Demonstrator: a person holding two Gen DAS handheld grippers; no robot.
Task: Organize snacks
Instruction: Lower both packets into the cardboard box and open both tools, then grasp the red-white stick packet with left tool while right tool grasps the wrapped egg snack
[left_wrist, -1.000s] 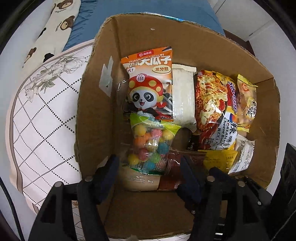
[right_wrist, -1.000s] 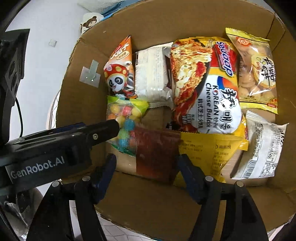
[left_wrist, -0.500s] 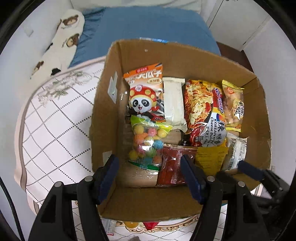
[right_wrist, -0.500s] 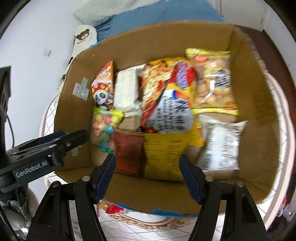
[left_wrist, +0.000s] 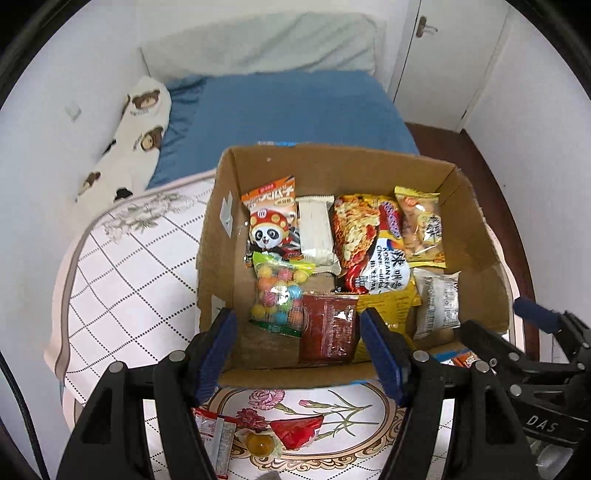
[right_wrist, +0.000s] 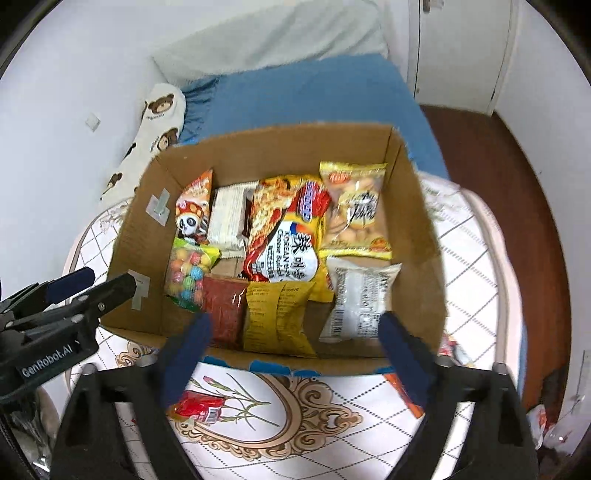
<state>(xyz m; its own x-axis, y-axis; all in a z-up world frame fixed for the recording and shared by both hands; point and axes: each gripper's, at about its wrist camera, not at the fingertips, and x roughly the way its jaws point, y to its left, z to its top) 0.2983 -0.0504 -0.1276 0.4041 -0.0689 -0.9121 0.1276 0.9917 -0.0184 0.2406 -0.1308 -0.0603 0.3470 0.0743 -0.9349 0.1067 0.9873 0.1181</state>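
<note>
A cardboard box (left_wrist: 218, 266) (right_wrist: 424, 240) stands on a patterned round table and holds several snack packets: a panda packet (left_wrist: 271, 225), a candy-ball bag (left_wrist: 279, 295), a dark red packet (left_wrist: 328, 332), a Korean noodle pack (left_wrist: 373, 247) (right_wrist: 291, 236), a yellow packet (right_wrist: 275, 317) and a white packet (right_wrist: 360, 299). My left gripper (left_wrist: 297, 349) is open and empty above the box's near edge. My right gripper (right_wrist: 293, 354) is open and empty, also above the near edge. A red wrapped snack (left_wrist: 295, 432) (right_wrist: 199, 406) lies on the table in front of the box.
A small packet (left_wrist: 218, 439) and a yellow candy (left_wrist: 258, 443) lie on the table (left_wrist: 122, 295) near the red snack. More wrappers (right_wrist: 402, 391) lie right of the box. A blue bed (left_wrist: 288, 110) with a bear pillow (left_wrist: 136, 136) is behind.
Both grippers have pulled back and up out of the box; the whole box, the table and the bed now show. Both stay open and empty.
</note>
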